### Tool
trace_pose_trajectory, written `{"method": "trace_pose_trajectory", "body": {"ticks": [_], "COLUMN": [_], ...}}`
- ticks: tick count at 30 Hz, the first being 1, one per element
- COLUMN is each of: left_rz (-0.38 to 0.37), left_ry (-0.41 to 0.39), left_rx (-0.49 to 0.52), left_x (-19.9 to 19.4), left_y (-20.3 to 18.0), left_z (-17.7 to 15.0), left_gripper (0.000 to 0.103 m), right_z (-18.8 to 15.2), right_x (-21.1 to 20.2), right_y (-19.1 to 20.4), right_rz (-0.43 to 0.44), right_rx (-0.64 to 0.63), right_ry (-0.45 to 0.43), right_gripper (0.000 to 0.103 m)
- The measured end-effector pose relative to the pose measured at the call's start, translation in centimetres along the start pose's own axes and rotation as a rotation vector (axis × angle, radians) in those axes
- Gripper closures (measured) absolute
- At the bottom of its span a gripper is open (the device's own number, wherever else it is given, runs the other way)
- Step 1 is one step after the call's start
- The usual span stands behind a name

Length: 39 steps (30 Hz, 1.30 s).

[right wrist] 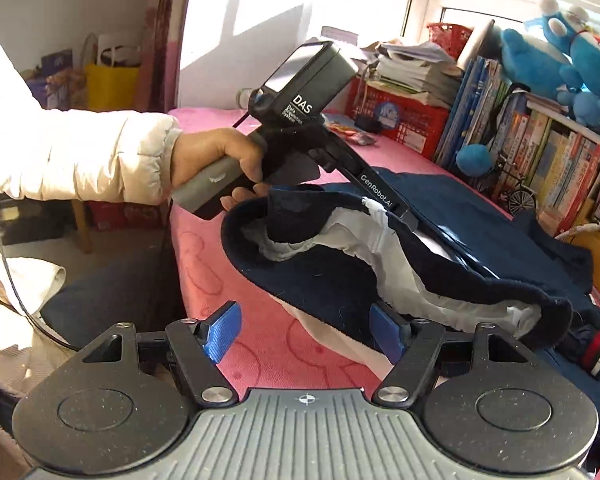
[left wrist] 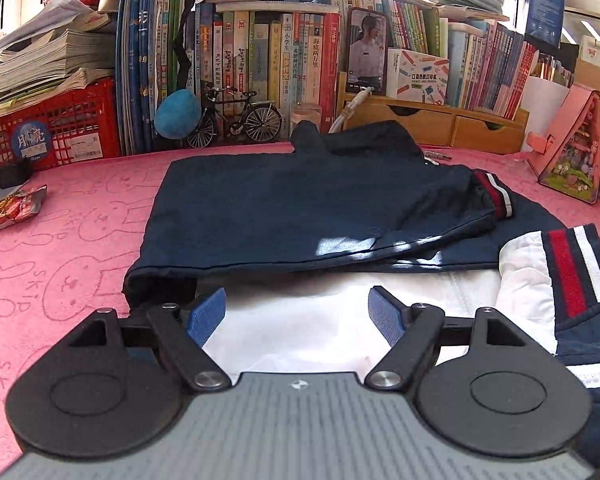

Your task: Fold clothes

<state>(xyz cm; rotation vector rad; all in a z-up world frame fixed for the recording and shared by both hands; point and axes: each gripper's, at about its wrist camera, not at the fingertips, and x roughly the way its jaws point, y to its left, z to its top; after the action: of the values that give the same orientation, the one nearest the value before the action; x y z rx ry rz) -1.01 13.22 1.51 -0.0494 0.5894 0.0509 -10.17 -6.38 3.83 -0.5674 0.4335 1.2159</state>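
A navy jacket [left wrist: 300, 208] with a white lining [left wrist: 300, 320] lies on the pink bunny-print table cover [left wrist: 80, 240]. One half is folded over, and its red-and-white striped cuff [left wrist: 496, 196] rests on top. My left gripper [left wrist: 296, 314] is open, low over the exposed lining at the jacket's near edge. In the right wrist view a hand holds the left gripper's handle [right wrist: 216, 188], and the raised jacket edge [right wrist: 340, 240] hides its fingers. My right gripper [right wrist: 305, 334] is open beside that raised edge, with its right pad [right wrist: 386, 336] against the navy fabric.
Rows of books [left wrist: 260, 64] line the back of the table. A red crate [left wrist: 60, 128], a model bicycle [left wrist: 240, 118], a wooden drawer unit [left wrist: 432, 124] and a pink house-shaped case [left wrist: 572, 152] also stand there. A snack packet [left wrist: 8, 210] lies far left. The table's left edge [right wrist: 176, 240] drops to the floor.
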Motion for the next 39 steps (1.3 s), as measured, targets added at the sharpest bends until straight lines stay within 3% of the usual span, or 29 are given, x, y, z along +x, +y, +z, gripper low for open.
{"method": "trace_pose_trajectory", "body": {"ticks": [4, 8, 11, 13, 17, 19, 23, 27, 30, 33, 39], "left_rz": [0.077, 0.12, 0.087, 0.068, 0.081, 0.087, 0.069, 0.06, 0.071, 0.076, 0.076], "left_ry": [-0.101, -0.192, -0.197, -0.165, -0.089, -0.051, 0.003, 0.034, 0.025, 0.02, 0.019], "left_rx": [0.067, 0.096, 0.094, 0.117, 0.204, 0.248, 0.239, 0.219, 0.226, 0.226, 0.222], "left_x": [-2.8, -6.0, -7.1, -6.7, -4.6, -3.6, -1.7, -0.9, -1.2, -1.6, -2.2], "left_y": [1.6, 3.4, 4.1, 3.8, 2.2, 1.4, 1.2, 1.3, 1.4, 1.7, 1.7], "left_z": [2.8, 4.3, 3.4, 2.1, -0.6, -2.0, -3.5, -4.2, -4.5, -4.6, -4.7], "left_gripper": [0.008, 0.002, 0.0, 0.0, 0.0, 0.0, 0.0, 0.0, 0.0, 0.0, 0.0], "right_z": [3.2, 5.8, 5.9, 4.9, 4.0, 3.5, 1.5, -1.8, -6.3, -9.9, -11.6], "right_x": [4.0, 8.1, 11.9, 12.8, 10.1, 7.9, 2.4, -0.5, -1.1, -2.8, -7.6], "right_y": [-3.1, -8.6, -11.6, -12.2, -11.4, -11.0, -12.0, -13.9, -15.0, -14.5, -14.7], "right_rz": [-0.035, -0.11, -0.215, -0.205, -0.217, -0.239, -0.352, -0.522, -0.523, -0.562, -0.584], "right_rx": [0.145, 0.349, 0.438, 0.457, 0.41, 0.378, 0.359, 0.39, 0.476, 0.505, 0.642], "right_ry": [-0.014, 0.009, 0.077, 0.1, 0.059, 0.028, 0.0, 0.095, 0.236, 0.282, 0.334], "right_gripper": [0.031, 0.031, 0.031, 0.031, 0.029, 0.019, 0.016, 0.015, 0.022, 0.022, 0.022]}}
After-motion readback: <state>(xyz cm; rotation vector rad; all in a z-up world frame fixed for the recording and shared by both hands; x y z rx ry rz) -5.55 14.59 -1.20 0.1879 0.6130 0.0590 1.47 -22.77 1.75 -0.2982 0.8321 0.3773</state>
